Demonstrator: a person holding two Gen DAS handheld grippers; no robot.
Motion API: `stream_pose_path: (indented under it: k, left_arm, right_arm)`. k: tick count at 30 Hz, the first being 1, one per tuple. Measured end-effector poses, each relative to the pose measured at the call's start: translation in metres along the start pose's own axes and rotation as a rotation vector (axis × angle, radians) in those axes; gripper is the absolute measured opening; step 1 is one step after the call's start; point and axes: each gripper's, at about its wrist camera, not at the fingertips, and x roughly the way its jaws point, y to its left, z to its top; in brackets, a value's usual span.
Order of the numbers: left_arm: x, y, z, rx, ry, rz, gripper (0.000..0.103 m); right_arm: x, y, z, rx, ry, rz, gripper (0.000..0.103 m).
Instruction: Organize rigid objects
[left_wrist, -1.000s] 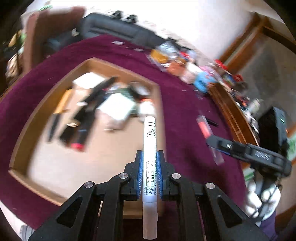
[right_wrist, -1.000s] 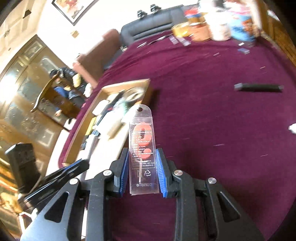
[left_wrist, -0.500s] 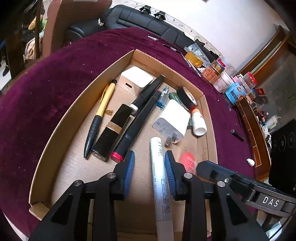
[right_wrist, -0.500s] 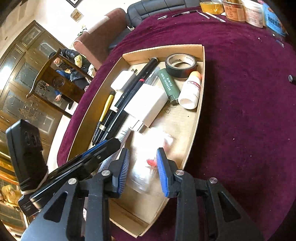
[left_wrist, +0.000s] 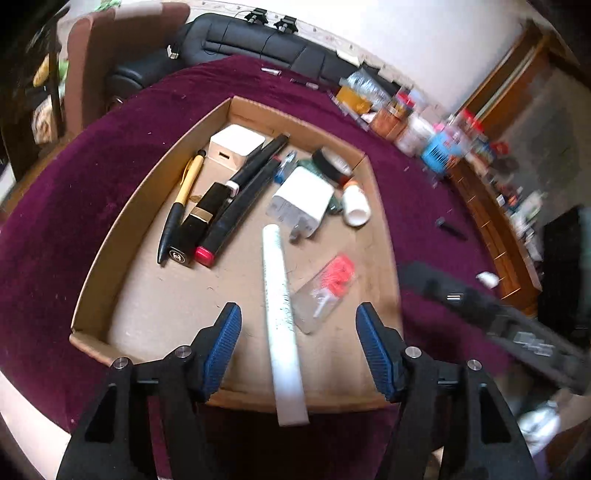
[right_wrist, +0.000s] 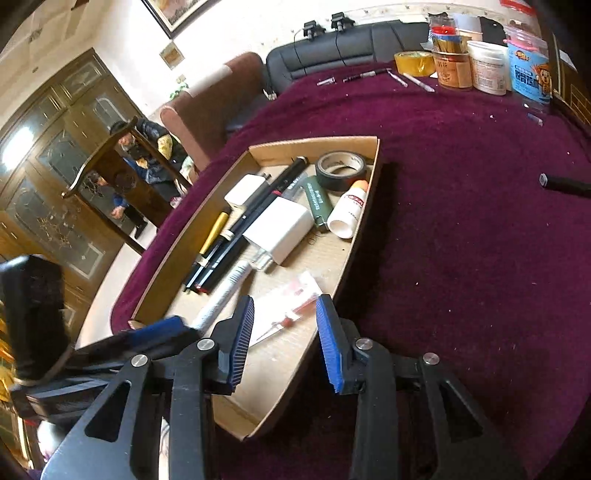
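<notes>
A cardboard tray (left_wrist: 110, 236) (right_wrist: 364, 221) lies on the purple tablecloth. In it are a white marker (left_wrist: 280, 317) (right_wrist: 225, 295) and a clear packet with red pieces (left_wrist: 327, 291) (right_wrist: 291, 306), beside pens, a white charger (left_wrist: 304, 201) (right_wrist: 277, 230), a tape roll (right_wrist: 341, 170) and a white bottle (right_wrist: 349, 208). My left gripper (left_wrist: 297, 347) is open above the marker, whose near end sticks out over the tray's front wall. My right gripper (right_wrist: 284, 343) is open just above the packet.
A black stick (right_wrist: 565, 184) (left_wrist: 448, 229) lies on the cloth right of the tray. Jars, a tape roll and a blue packet (right_wrist: 528, 74) stand at the table's far edge. A black sofa (right_wrist: 351, 40) and a brown chair (right_wrist: 207, 110) stand behind the table.
Both grippers let go: the left opened wide and released the marker into the tray, the right released the packet. Both have drawn back a little from the tray.
</notes>
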Motion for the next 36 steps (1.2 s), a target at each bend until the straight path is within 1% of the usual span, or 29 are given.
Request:
stream_pose_path:
  k: [1, 2, 3, 4, 5, 7, 9, 10, 12, 13, 14, 15, 16, 17, 18, 20, 23, 24, 25, 26, 27, 31, 36]
  left_arm:
    - [0.002, -0.003, 0.001, 0.020, -0.012, 0.039, 0.041]
    - [0.003, -0.004, 0.002, 0.036, -0.026, 0.060, 0.014]
    - [0.005, -0.004, 0.004, 0.045, -0.023, 0.062, 0.012]
    - [0.009, 0.000, 0.009, 0.029, -0.018, 0.056, 0.012]
    - [0.013, 0.003, 0.013, 0.019, -0.021, 0.072, 0.011]
    - [0.022, 0.009, 0.022, 0.011, -0.036, 0.136, 0.011]
    - [0.028, 0.015, 0.026, -0.020, -0.038, 0.154, 0.012]
    - [0.028, 0.020, 0.026, -0.056, -0.039, 0.153, 0.015]
    - [0.019, 0.022, 0.022, -0.106, -0.036, 0.115, 0.030]
    - [0.010, 0.018, 0.018, -0.122, -0.049, 0.103, 0.047]
    - [0.001, 0.013, 0.015, -0.125, -0.072, 0.106, 0.055]
    - [-0.008, 0.007, 0.011, -0.119, -0.105, 0.111, 0.057]
    - [-0.019, -0.004, 0.005, -0.098, -0.155, 0.125, 0.059]
    - [-0.026, -0.011, 0.001, -0.079, -0.186, 0.148, 0.062]
    - [-0.031, -0.020, -0.004, -0.057, -0.217, 0.181, 0.065]
    - [-0.037, -0.038, -0.010, 0.004, -0.274, 0.272, 0.072]
    - [-0.041, -0.053, -0.012, 0.069, -0.336, 0.402, 0.074]
    - [-0.042, -0.055, -0.013, 0.080, -0.355, 0.428, 0.074]
    - [-0.043, -0.056, -0.014, 0.087, -0.370, 0.444, 0.074]
    - [-0.044, -0.056, -0.014, 0.091, -0.377, 0.451, 0.074]
    - [-0.044, -0.056, -0.014, 0.093, -0.380, 0.454, 0.074]
    - [-0.042, -0.053, -0.015, 0.095, -0.361, 0.458, 0.074]
    - [-0.040, -0.056, -0.017, 0.105, -0.337, 0.445, 0.074]
  right_arm:
    - [-0.002, 0.001, 0.000, -0.003, -0.005, 0.000, 0.033]
    - [-0.004, 0.001, -0.001, -0.009, -0.012, -0.007, 0.033]
    - [-0.008, 0.000, -0.002, -0.013, -0.019, -0.015, 0.033]
    - [-0.009, 0.000, -0.002, -0.017, -0.027, -0.023, 0.033]
    - [-0.010, -0.002, -0.002, -0.016, -0.032, -0.028, 0.033]
    - [-0.012, -0.007, -0.002, 0.002, -0.035, -0.026, 0.033]
    - [-0.014, -0.013, -0.003, 0.022, -0.037, -0.016, 0.033]
    - [-0.015, -0.015, -0.004, 0.028, -0.041, -0.019, 0.033]
    - [-0.020, -0.020, -0.006, 0.032, -0.060, -0.033, 0.033]
    - [-0.022, -0.022, -0.007, 0.033, -0.069, -0.043, 0.033]
    - [-0.024, -0.024, -0.007, 0.039, -0.082, -0.057, 0.033]
    - [-0.025, -0.025, -0.008, 0.042, -0.092, -0.063, 0.033]
    - [-0.027, -0.025, -0.009, 0.042, -0.098, -0.066, 0.033]
    - [-0.027, -0.024, -0.010, 0.037, -0.106, -0.078, 0.033]
    - [-0.028, -0.023, -0.011, 0.030, -0.111, -0.087, 0.033]
    - [-0.030, -0.018, -0.013, 0.002, -0.127, -0.110, 0.033]
    - [-0.034, -0.010, -0.018, -0.046, -0.147, -0.148, 0.033]
    - [-0.035, -0.007, -0.019, -0.057, -0.153, -0.158, 0.035]
    - [-0.035, -0.005, -0.021, -0.066, -0.158, -0.167, 0.043]
    - [-0.036, -0.004, -0.024, -0.074, -0.167, -0.180, 0.053]
    - [-0.037, -0.003, -0.025, -0.079, -0.174, -0.188, 0.056]
    - [-0.038, -0.002, -0.027, -0.094, -0.170, -0.194, 0.056]
    - [-0.038, -0.002, -0.028, -0.090, -0.167, -0.195, 0.056]
